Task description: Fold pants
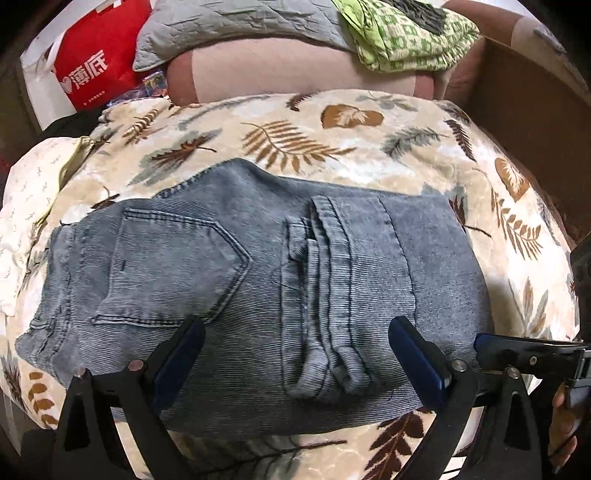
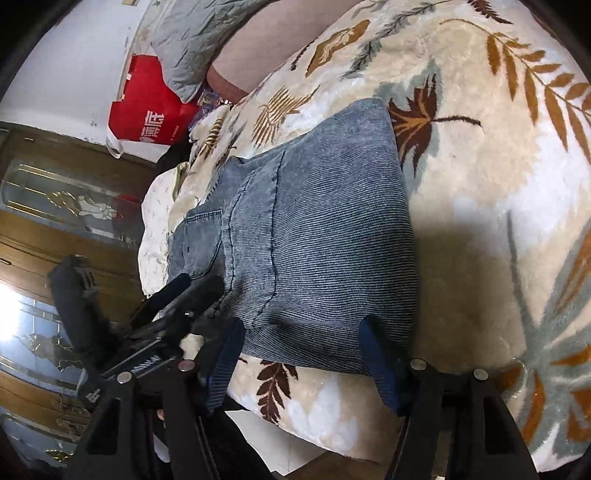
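Observation:
The grey-blue denim pants (image 1: 258,273) lie folded into a compact rectangle on a leaf-patterned blanket (image 1: 295,133). A back pocket faces up at the left and the leg hems are stacked near the middle. My left gripper (image 1: 295,332) is open over the near edge of the pants, holding nothing. My right gripper (image 2: 299,332) is open over the near right edge of the pants (image 2: 314,240), holding nothing. The right gripper also shows at the right edge of the left wrist view (image 1: 524,350). The left gripper shows at the left in the right wrist view (image 2: 177,299).
A red bag (image 1: 96,62) stands at the back left. A grey quilt (image 1: 236,26) and a green patterned cloth (image 1: 406,40) lie on the pink sofa back. A white cloth (image 1: 26,206) lies left of the pants. A wooden door (image 2: 55,206) is at the left.

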`<action>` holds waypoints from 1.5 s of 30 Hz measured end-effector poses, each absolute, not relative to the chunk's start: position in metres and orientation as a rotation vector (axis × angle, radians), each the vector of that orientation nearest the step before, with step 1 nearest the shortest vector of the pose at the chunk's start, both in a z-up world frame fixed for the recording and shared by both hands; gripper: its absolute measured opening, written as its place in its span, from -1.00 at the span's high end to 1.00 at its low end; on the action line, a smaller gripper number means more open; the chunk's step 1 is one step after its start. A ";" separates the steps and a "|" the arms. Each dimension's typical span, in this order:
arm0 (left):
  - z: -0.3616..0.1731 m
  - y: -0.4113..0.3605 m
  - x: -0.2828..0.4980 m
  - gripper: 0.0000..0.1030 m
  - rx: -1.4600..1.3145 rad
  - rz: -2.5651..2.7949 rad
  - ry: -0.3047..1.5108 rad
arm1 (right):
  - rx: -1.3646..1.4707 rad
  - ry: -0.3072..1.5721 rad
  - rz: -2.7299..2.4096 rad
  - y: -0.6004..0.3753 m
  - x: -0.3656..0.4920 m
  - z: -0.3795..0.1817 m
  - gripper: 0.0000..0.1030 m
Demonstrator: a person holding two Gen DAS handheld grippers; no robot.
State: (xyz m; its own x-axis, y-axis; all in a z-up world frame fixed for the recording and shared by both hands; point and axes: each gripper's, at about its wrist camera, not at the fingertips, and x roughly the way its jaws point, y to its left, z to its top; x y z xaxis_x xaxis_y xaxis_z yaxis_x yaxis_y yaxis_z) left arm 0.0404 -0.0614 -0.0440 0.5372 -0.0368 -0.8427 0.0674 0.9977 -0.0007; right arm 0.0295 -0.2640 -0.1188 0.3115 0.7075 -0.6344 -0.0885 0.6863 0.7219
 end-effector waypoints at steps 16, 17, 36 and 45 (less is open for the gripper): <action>-0.024 -0.043 0.023 -0.94 0.041 -0.011 0.915 | 0.501 1.154 0.519 -0.254 0.019 -0.101 -0.33; -0.022 -0.041 0.021 -0.94 0.043 -0.005 0.906 | 0.467 1.143 0.507 -0.251 0.017 -0.094 -0.33; -0.040 0.140 -0.026 -0.94 -0.562 0.201 0.858 | 0.214 1.146 0.430 -0.177 0.043 -0.074 -0.45; -0.091 0.224 -0.029 -0.93 -0.979 0.247 0.890 | 0.152 1.130 0.554 -0.108 0.054 -0.059 -0.45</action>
